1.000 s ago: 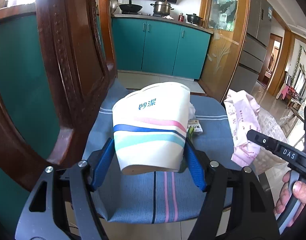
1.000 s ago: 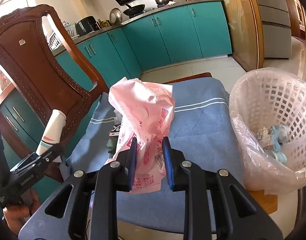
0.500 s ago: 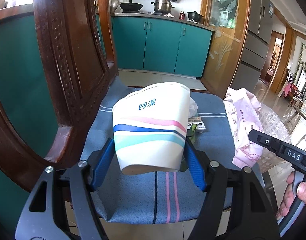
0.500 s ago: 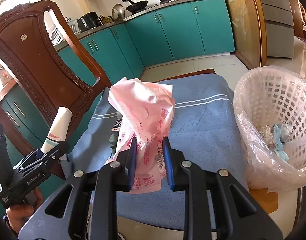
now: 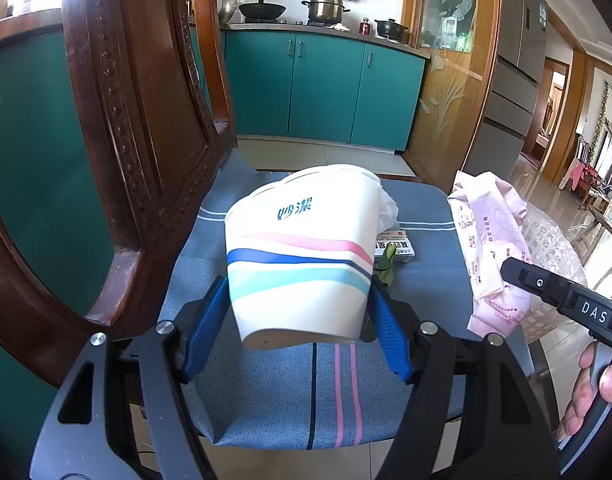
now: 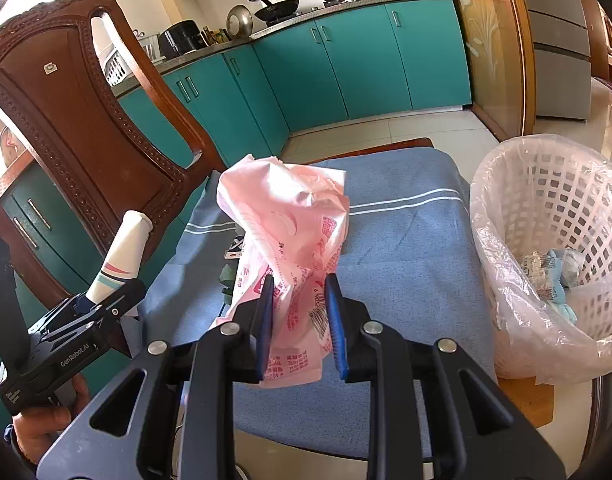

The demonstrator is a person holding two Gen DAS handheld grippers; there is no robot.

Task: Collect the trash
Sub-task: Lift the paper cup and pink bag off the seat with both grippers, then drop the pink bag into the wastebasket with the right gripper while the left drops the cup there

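My left gripper [image 5: 300, 312] is shut on a white paper cup [image 5: 302, 256] with pink, blue and teal stripes, held above the blue chair cushion [image 5: 266, 392]. The cup also shows at the left of the right wrist view [image 6: 122, 256]. My right gripper [image 6: 298, 300] is shut on a crumpled pink plastic bag [image 6: 290, 220], which also shows in the left wrist view [image 5: 490, 236]. A white mesh trash basket [image 6: 546, 200] with a clear liner stands right of the chair, with some trash inside.
A small printed packet [image 5: 398, 246] and a green scrap [image 5: 386, 268] lie on the cushion behind the cup. The carved wooden chair back [image 6: 78, 120] rises on the left. Teal kitchen cabinets [image 6: 346, 68] stand behind.
Both grippers keep their hold. The left gripper has risen slightly with the cup, and the right wrist view has shifted a little toward the basket.
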